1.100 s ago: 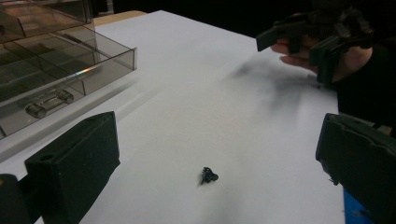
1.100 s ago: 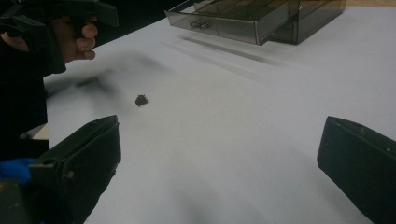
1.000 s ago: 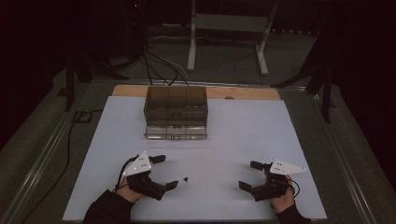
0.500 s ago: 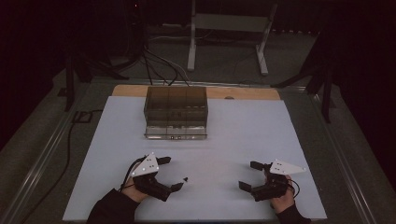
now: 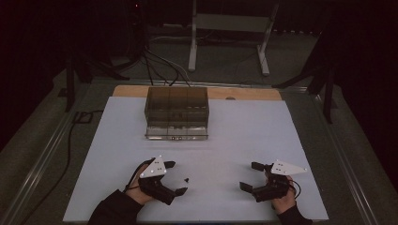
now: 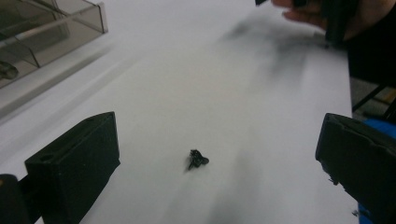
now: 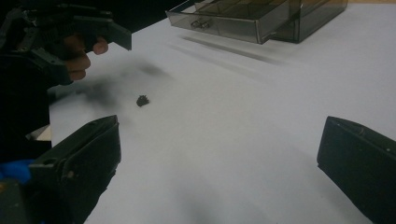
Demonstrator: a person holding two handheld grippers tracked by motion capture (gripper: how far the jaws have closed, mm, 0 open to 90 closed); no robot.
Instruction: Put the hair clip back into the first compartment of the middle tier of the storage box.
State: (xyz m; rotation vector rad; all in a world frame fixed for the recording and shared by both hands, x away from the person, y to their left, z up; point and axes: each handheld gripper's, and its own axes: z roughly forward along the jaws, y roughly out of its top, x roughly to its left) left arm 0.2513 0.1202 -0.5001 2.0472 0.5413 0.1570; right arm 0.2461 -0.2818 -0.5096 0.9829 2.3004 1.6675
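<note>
— So, what is the left gripper doing?

— It is lining up on the small black part, which is lying loose on the white mat between its jaws. The jaws are standing wide apart, touching nothing yet.

— And the right gripper?

— It is resting low on the mat, well apart from the part, jaws also spread and holding nothing.

— Which step are we looking at, then?

— I am judging it as the reach before the pick. The next move is asking for a lower, centred approach, then a gentle squeeze; the part is tiny and could skid or flip away.

— Is the box holding anything?

— It is sitting at the far side of the mat, a smoky clear organiser with a shallow drawer pulled out. In the left gripper view something small and dark is showing in a compartment, but I cannot tell what it is.
</note>
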